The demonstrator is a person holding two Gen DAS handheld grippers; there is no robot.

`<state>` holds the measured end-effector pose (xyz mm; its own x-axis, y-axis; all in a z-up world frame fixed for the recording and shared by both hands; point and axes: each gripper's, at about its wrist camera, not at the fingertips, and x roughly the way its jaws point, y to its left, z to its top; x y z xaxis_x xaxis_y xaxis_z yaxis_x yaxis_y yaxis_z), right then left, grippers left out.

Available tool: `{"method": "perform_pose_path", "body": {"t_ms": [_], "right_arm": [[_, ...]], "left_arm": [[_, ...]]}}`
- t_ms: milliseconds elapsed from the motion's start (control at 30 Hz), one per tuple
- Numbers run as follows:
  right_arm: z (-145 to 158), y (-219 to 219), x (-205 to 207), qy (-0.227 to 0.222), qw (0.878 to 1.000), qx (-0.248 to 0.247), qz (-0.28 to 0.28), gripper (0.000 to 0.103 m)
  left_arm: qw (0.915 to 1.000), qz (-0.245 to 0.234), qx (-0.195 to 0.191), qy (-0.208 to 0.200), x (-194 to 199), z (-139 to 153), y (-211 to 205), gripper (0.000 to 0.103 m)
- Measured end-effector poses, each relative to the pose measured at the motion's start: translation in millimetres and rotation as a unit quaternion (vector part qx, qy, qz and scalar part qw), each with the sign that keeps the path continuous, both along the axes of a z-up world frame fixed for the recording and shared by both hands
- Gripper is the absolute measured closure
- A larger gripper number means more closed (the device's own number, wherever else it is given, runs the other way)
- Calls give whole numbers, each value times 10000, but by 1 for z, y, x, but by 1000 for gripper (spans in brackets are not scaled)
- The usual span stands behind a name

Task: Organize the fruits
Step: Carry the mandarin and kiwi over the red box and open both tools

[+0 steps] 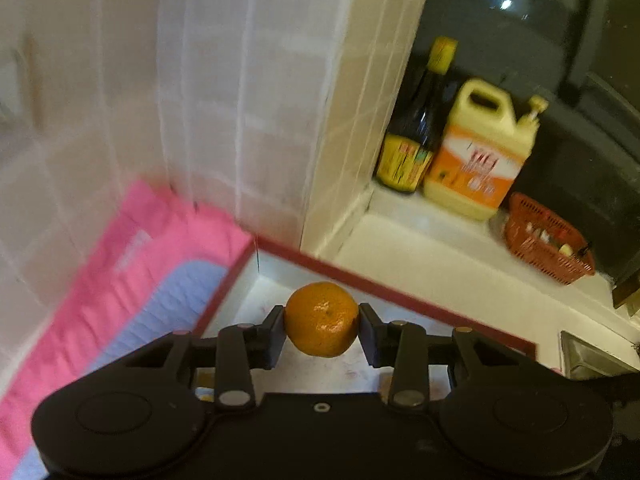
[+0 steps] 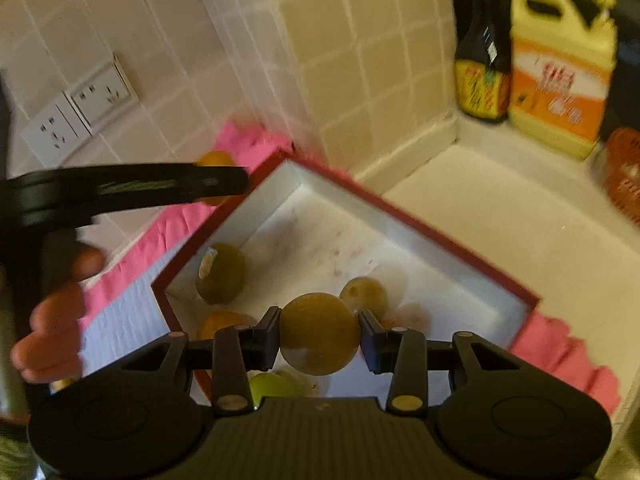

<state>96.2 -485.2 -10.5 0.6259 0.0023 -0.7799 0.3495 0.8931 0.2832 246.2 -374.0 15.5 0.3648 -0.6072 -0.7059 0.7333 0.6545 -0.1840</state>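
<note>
The left gripper [image 1: 322, 326] is clenched on an orange mandarin [image 1: 321, 319], its two pads pressing the fruit's sides and carrying it clear of any surface. Just beyond and below it runs the corner of a red-rimmed white box [image 1: 360, 276]; to its left lies a pink and lilac cloth [image 1: 132, 264] against the tiled wall.

The right gripper [image 2: 319, 334] grasps a dull yellow-brown round fruit [image 2: 319, 334] in the same way, held above the box [image 2: 420, 236]. Under and past its fingers, inside the box, lie a brown fruit with a sticker [image 2: 221, 273] to the left, a yellow fruit [image 2: 365, 295] just behind, an orange one [image 2: 220, 323] near the left finger and a green one [image 2: 272, 385] beneath. Further left, the left gripper [image 2: 224, 180] shows side-on in a hand [image 2: 52, 320], its mandarin [image 2: 216, 160] over the cloth [image 2: 256, 142].

Far right of both, a dark bottle [image 1: 416, 136], a yellow jug [image 1: 480, 152] and a red basket [image 1: 548, 240] stand on the pale counter [image 1: 440, 268].
</note>
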Motion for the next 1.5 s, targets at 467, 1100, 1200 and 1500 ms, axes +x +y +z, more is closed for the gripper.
{"method": "perform_pose_path", "body": {"t_ms": [467, 1100, 1200, 1500], "right_arm": [[-66, 4, 55, 423, 9974, 589, -29, 60], [-72, 6, 61, 492, 9975, 493, -86, 57], [-66, 3, 53, 355, 9972, 657, -73, 54], [-21, -13, 8, -96, 9968, 664, -440, 49]], "left_arm": [[9951, -361, 479, 792, 61, -73, -49, 57], [9945, -370, 593, 780, 58, -80, -47, 47], [9948, -327, 532, 805, 54, -74, -38, 35], [9990, -85, 96, 437, 20, -21, 21, 30]]}}
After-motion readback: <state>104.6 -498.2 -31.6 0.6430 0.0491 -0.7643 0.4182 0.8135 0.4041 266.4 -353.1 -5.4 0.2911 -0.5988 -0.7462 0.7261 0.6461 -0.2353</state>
